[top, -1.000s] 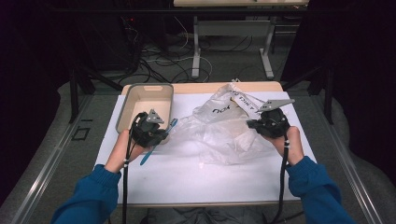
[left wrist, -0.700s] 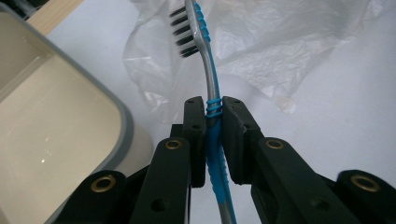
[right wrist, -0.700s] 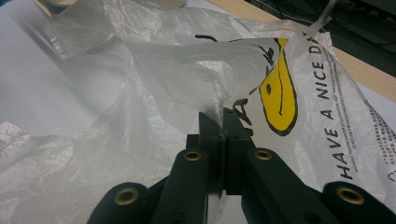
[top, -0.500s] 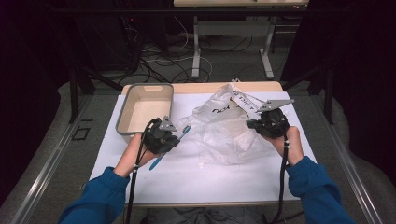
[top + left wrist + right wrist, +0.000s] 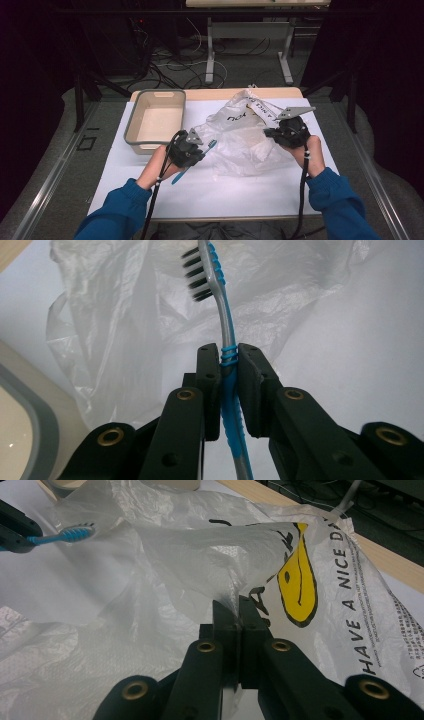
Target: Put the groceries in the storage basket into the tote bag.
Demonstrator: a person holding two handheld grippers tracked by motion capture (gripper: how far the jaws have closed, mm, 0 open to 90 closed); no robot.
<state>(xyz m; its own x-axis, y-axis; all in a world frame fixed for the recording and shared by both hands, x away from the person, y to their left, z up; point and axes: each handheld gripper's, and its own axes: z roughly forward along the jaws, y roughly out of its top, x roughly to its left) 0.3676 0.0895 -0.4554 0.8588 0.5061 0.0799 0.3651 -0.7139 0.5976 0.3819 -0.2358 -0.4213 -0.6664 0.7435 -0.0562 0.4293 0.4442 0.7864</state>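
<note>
the left tongs (image 5: 199, 145) are clamped on the handle of a blue and grey toothbrush (image 5: 223, 335), whose bristled head reaches out over the edge of a crumpled clear plastic bag (image 5: 240, 137) lying on the white surface (image 5: 235, 192). the right tongs (image 5: 234, 611) are pinched shut on a fold of that bag, lifting it beside its yellow smiley print (image 5: 299, 577) and black lettering. a grey tray (image 5: 156, 120) sits on the surface near the left tongs, at the far left corner.
</note>
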